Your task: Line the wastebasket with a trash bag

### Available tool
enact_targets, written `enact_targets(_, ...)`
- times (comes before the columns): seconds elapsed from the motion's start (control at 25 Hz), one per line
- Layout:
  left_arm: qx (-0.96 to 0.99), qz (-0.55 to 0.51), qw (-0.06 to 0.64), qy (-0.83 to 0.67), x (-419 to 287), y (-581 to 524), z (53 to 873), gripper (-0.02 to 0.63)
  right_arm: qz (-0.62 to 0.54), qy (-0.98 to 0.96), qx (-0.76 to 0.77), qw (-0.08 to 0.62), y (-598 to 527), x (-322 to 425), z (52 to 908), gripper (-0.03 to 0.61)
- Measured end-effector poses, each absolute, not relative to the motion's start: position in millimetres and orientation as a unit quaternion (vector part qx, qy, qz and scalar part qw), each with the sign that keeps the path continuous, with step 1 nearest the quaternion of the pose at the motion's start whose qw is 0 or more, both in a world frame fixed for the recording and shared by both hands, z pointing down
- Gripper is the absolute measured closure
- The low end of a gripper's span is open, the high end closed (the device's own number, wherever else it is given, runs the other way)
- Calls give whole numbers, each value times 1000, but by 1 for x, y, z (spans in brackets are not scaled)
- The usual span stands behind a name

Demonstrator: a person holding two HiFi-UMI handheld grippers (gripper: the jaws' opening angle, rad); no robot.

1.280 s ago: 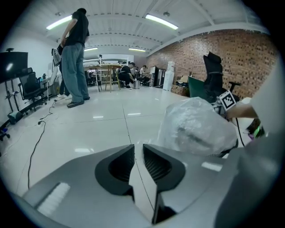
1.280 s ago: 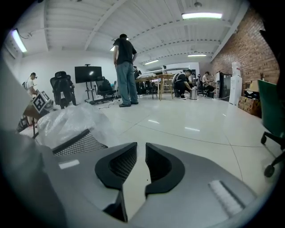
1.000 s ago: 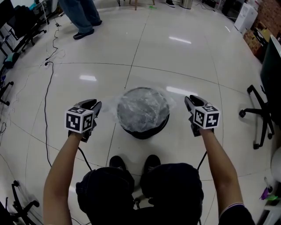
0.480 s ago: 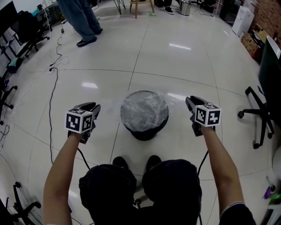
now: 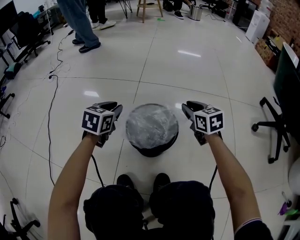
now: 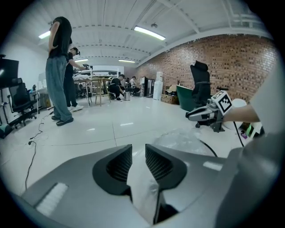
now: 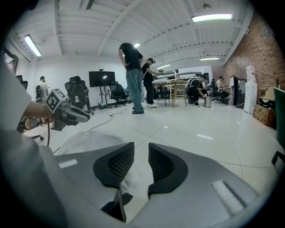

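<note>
A black wastebasket (image 5: 153,143) stands on the white floor between my two grippers, and a clear trash bag (image 5: 151,123) is spread over its mouth. My left gripper (image 5: 117,109) hangs just left of the rim, shut on the bag's left edge; in the left gripper view (image 6: 138,149) the film (image 6: 143,189) runs between the narrow jaws. At the rim's right side my right gripper (image 5: 186,107) is shut on the opposite edge, with crumpled film (image 7: 126,185) low between its jaws (image 7: 141,149). The stretched bag (image 7: 89,139) shows in the right gripper view too.
My shoes (image 5: 140,180) stand just behind the basket. A black cable (image 5: 49,117) trails over the floor on the left. An office chair (image 5: 272,131) is at the right and a standing person (image 5: 77,23) at the far left. A stool (image 5: 147,4) stands beyond.
Both grippers have risen and drawn inward towards the basket's rim. The bag's loose edges, spread wide to either side before, now lie close about the basket's mouth.
</note>
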State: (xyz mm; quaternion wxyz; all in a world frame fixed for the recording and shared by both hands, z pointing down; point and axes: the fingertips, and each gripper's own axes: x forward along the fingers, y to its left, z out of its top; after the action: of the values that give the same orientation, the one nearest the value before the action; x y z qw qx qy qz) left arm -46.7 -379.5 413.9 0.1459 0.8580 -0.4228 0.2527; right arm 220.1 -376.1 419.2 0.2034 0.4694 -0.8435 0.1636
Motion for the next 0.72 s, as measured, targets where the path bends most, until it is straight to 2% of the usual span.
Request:
enact_targets(0.2, 865, 272, 166, -386, -14, -401, 434, 522, 200, -862, 415, 210, -395, 191, 431, 468)
enact_targets(0.48, 859, 295, 208, -363, 5, -403, 474, 508, 221, -868, 357, 264, -395, 171, 472, 464)
enact_targets(0.56, 858, 308, 212, -352, 7, -399, 481, 512, 222, -871, 349, 265, -396, 169, 474, 500)
enact_targets(0.64, 859, 318, 205, -345, 8, -395, 484, 541, 215, -875, 336, 273, -393, 166, 474, 577)
enact_targets(0.72, 861, 323, 192, -343, 7, -392, 481, 568, 205, -880, 324, 281, -389, 164, 472, 577)
